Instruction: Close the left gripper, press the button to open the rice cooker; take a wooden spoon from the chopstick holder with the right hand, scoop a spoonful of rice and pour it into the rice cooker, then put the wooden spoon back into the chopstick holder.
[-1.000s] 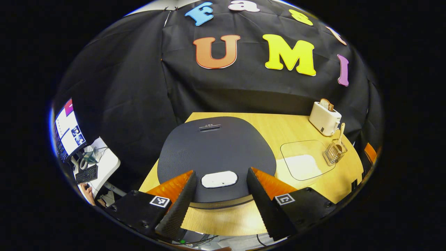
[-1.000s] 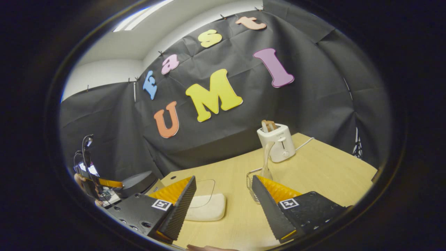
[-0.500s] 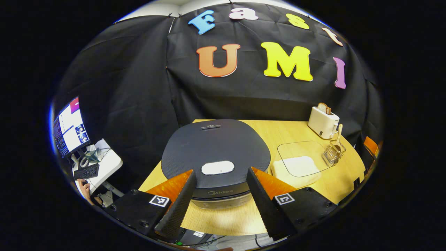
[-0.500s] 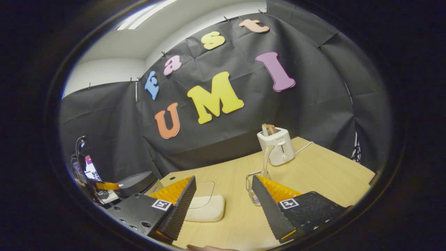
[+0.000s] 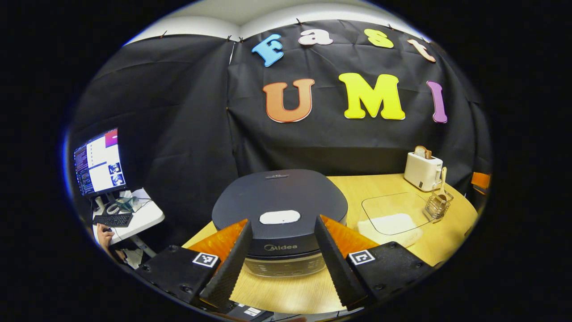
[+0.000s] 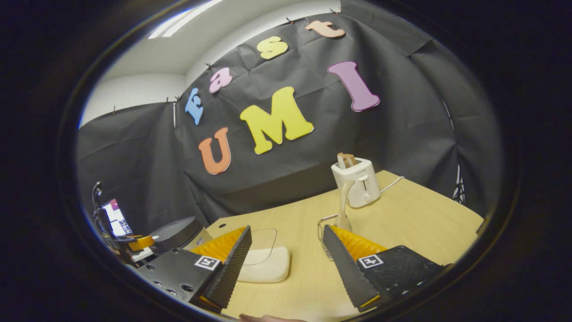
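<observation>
The left gripper is held with jaws spread wide before the closed rice cooker, whose pale lid button lies between the fingers. If pressed while spread, the button could be straddled and missed. The right gripper, also spread, is held near the wooden spoon in the chopstick holder.

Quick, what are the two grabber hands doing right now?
Left gripper: open, holding nothing, fingers either side of the rice cooker.
Right gripper: open, empty.
</observation>
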Demonstrator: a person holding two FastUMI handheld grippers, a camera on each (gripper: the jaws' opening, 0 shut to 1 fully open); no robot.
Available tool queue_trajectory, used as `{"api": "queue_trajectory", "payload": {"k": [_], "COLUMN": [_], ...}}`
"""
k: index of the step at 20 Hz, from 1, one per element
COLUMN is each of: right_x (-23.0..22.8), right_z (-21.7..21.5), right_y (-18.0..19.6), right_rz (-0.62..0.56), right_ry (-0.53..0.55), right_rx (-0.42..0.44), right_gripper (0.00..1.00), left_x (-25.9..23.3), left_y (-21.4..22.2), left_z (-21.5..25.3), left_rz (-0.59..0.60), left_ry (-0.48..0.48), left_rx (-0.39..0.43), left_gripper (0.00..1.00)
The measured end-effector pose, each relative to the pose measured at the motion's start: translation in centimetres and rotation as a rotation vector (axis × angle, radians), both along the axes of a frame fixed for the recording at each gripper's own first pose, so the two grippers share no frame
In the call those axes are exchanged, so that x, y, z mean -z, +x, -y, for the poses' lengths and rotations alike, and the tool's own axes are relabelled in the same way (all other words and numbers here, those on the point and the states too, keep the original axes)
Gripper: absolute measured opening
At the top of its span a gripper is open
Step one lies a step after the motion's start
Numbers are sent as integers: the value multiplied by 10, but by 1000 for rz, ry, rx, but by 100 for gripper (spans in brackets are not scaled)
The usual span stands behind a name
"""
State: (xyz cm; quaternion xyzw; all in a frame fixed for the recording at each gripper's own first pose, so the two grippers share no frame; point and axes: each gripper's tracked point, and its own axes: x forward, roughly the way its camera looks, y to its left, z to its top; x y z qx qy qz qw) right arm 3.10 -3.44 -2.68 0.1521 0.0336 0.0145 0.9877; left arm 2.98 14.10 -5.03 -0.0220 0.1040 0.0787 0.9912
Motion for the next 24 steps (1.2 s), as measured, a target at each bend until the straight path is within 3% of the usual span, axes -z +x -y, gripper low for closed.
{"api": "queue_trajectory", "payload": {"k": [1, 2, 7, 8, 9, 14, 15, 16, 17, 18, 24], "right_x": [1, 2, 3, 3, 2, -1, -2, -3, -3, -3, -4], "right_z": [-2, -3, -5, -5, -6, -13, -16, -20, -23, -26, -40], "right_y": [0, 0, -1, -1, -1, -7, -8, -10, -12, -14, -21], "right_rz": [-4, -7, -7, -7, -8, 0, 2, 6, 7, 7, 12], "right_ry": [0, -1, -11, -11, -12, -27, -32, -38, -46, -54, -103], "right_rx": [-5, -10, -9, -10, -12, -13, -17, -22, -27, -30, -32], "right_gripper": [92, 96, 92, 92, 92, 92, 96, 92, 96, 92, 96], "left_x": [0, 0, -5, -5, -5, -23, -27, -32, -37, -43, -50], "left_y": [0, -1, -2, -3, -2, -5, -8, -12, -16, -18, -29], "left_z": [0, 0, -3, -4, -4, 10, 12, 11, 13, 17, 62], "left_rz": [2, 6, 64, 66, 65, 113, 121, 134, 144, 158, 188], "left_ry": [0, -1, 32, 37, 46, 86, 90, 100, 109, 115, 95], "left_rx": [2, 3, -18, -33, -45, -41, -41, -53, -60, -61, 14], "left_gripper": [90, 89, 88, 93, 87, 87, 84, 84, 84, 84, 84]}}
